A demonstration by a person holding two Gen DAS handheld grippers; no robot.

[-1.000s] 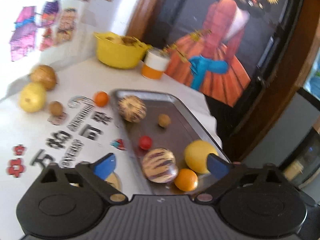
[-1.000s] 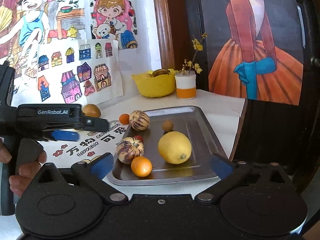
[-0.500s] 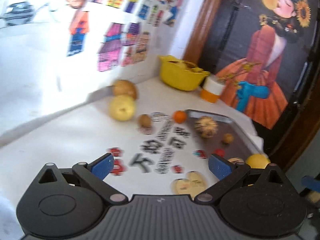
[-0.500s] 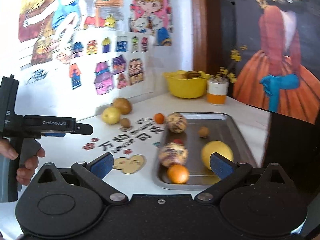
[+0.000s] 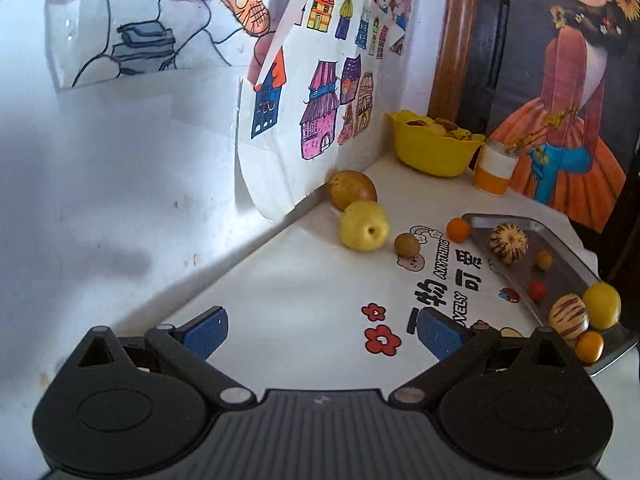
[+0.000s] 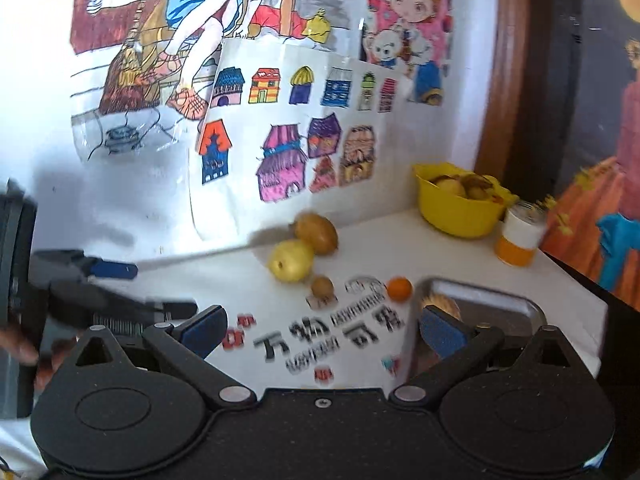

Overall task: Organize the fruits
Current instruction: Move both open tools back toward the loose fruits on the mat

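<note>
On the white table a metal tray (image 5: 560,232) at the right holds two striped melons (image 5: 509,239), a lemon (image 5: 601,305), an orange (image 5: 589,346), a red fruit and a small brown one. Outside the tray lie a yellow pear (image 5: 364,225), a brown pear (image 5: 353,189), a small brown fruit (image 5: 407,244) and a small orange (image 5: 458,229). My left gripper (image 5: 324,332) is open and empty over bare table, well short of the pears. My right gripper (image 6: 324,328) is open and empty too, with the yellow pear (image 6: 291,261) and tray (image 6: 500,300) beyond it.
A yellow bowl (image 5: 434,148) with fruit and a white-and-orange cup (image 5: 493,169) stand at the back by the wall. Drawings hang on the wall close behind the pears. The other gripper (image 6: 92,280), held by a hand, shows at the left of the right wrist view.
Both grippers have swung left, away from the tray toward the loose fruit by the wall. Both stayed open and empty.
</note>
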